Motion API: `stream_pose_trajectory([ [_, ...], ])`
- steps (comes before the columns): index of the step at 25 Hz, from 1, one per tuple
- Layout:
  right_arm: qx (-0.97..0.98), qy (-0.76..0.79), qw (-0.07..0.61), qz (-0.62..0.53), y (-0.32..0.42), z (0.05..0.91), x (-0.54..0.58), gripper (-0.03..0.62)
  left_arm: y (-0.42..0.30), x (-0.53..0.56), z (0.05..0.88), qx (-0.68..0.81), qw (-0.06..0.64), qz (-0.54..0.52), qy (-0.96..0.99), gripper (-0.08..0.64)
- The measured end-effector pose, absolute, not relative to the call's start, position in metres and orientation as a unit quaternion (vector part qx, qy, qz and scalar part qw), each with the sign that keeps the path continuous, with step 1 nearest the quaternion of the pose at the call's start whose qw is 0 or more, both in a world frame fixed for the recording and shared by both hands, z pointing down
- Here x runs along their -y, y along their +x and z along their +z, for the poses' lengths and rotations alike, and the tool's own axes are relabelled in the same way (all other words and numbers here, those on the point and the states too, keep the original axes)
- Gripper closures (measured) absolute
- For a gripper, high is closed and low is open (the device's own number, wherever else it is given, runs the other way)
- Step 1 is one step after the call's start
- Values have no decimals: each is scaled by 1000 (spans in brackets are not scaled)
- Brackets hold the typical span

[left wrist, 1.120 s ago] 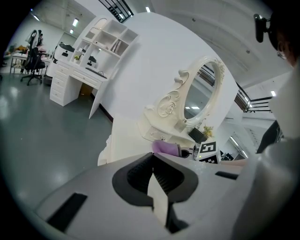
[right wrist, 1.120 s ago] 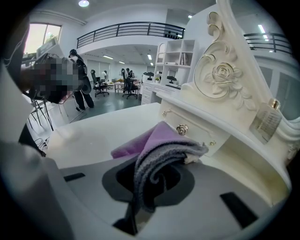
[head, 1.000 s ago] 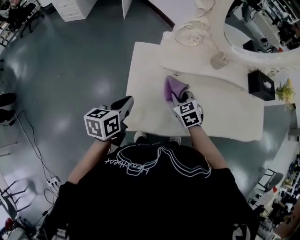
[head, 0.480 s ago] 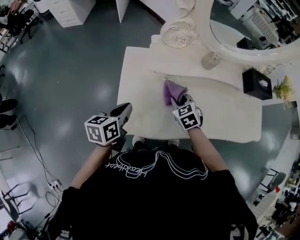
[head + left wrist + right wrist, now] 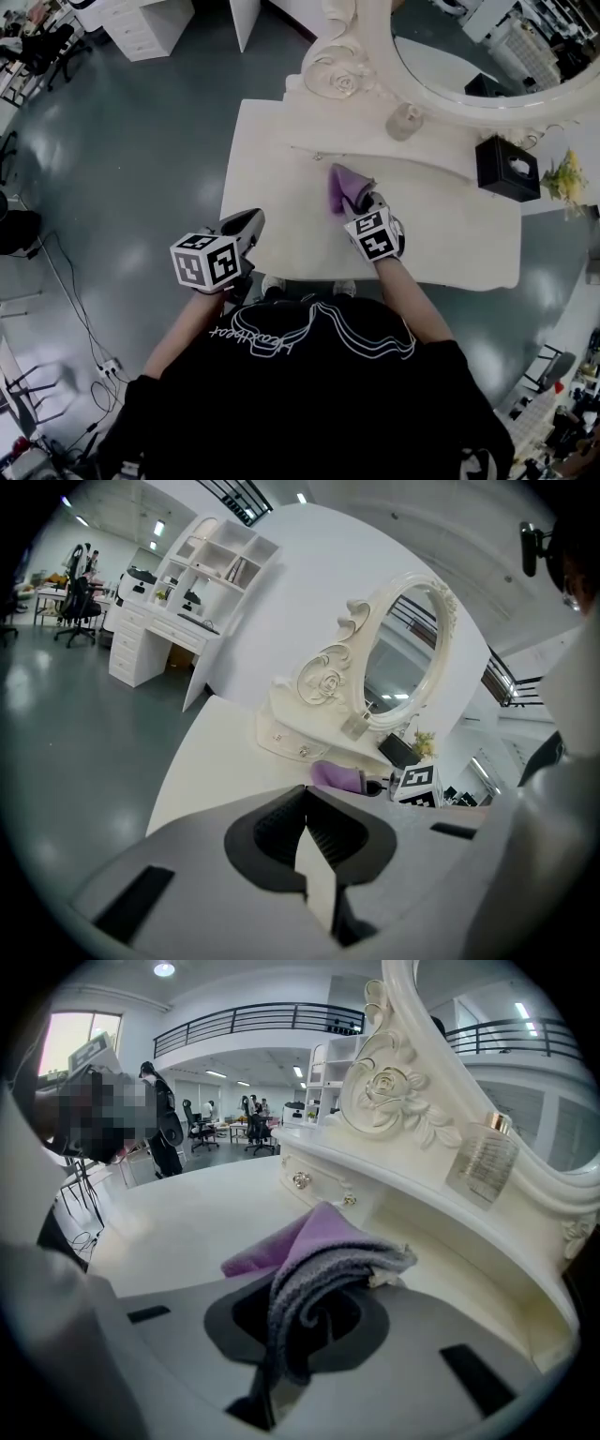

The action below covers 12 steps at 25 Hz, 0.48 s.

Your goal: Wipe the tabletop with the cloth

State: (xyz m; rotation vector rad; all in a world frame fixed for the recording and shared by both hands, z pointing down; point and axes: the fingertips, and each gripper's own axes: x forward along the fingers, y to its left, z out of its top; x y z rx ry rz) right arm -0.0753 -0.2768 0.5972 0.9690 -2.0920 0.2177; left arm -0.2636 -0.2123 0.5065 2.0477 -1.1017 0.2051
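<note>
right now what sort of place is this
Probably a big open office or lab hall with a staged bedroom corner: dressing table with ornate mirror, office chairs behind, balcony rail overhead.

Large open studio hall, glossy grey floor (image 5: 131, 141), mezzanine railing (image 5: 253, 1014), office chairs (image 5: 255, 1132) at desks; white vanity bench (image 5: 450, 234) with ornate mirror (image 5: 403, 658), white shelf unit (image 5: 220, 560)

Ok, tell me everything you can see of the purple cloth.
The cloth is soft, lilac fabric. Its bunched edge shows a ribbed, knit-like weave and looks greyish in shadow. It is crumpled and folded over itself, not spread flat. The right gripper has its jaws closed on one gathered end. The free part fans out ahead of the jaws towards the mirror's drawer base. It seems to rest on the white tabletop, near the middle. Nothing else touches it.
</note>
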Motion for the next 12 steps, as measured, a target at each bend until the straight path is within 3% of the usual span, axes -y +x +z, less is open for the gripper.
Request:
stream_pose_trajectory([
  [12, 820, 399, 398, 96, -17, 596, 276, 540, -213, 211, 490, 432, 383, 92, 812, 557],
])
